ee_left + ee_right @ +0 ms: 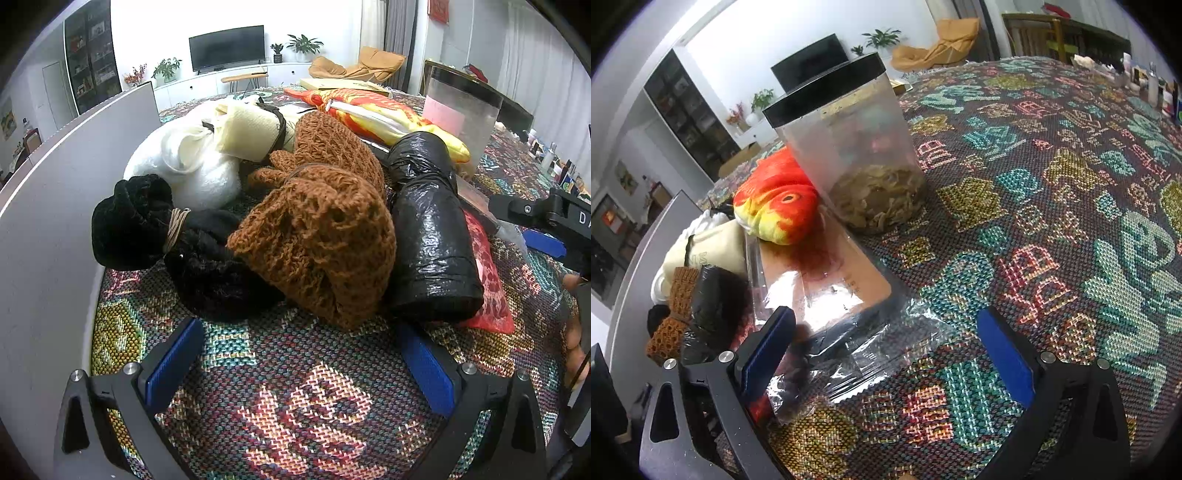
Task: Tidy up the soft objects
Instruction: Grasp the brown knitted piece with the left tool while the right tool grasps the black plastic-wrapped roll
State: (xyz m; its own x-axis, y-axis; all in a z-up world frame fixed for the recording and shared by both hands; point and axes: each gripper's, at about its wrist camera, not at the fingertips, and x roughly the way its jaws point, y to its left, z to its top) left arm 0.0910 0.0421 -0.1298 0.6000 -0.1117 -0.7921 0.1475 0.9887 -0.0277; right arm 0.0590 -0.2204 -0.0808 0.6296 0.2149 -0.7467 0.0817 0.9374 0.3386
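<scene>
Task reads as barely begun, judging from the layout: the soft things lie in one loose heap on the patterned woven cloth (295,406), pressed up beside the white panel (55,206) on your left, and nothing looks sorted or set apart yet. In the heap: a black fuzzy bundle (147,229) tied with tan cord, a brown open-knit bundle (317,251) leaning over it, a white fluffy bundle (184,166) and a cream cloth roll (251,133) behind, a black plastic-wrapped roll (432,236) lying on a red mesh bag (487,280), and an orange-and-yellow fish plush (775,206) further back, touching the clear jar with a black lid (849,147). A crinkled clear packet (827,295) lies flat in front of the jar. Your left gripper (299,365) sits low over bare cloth, aimed at the brown bundle and near it, jaws spread wide, holding nothing. Your right gripper (894,354) hangs to the right of the heap, tilted, its jaws likewise parted and empty; the left blue pad (764,354) overlaps the edge of the clear packet, though whether it touches the film cannot be told. Part of your hand (576,332) shows at the right edge of the left view. Everything remains to be grouped; nothing is in hand yet.
</scene>
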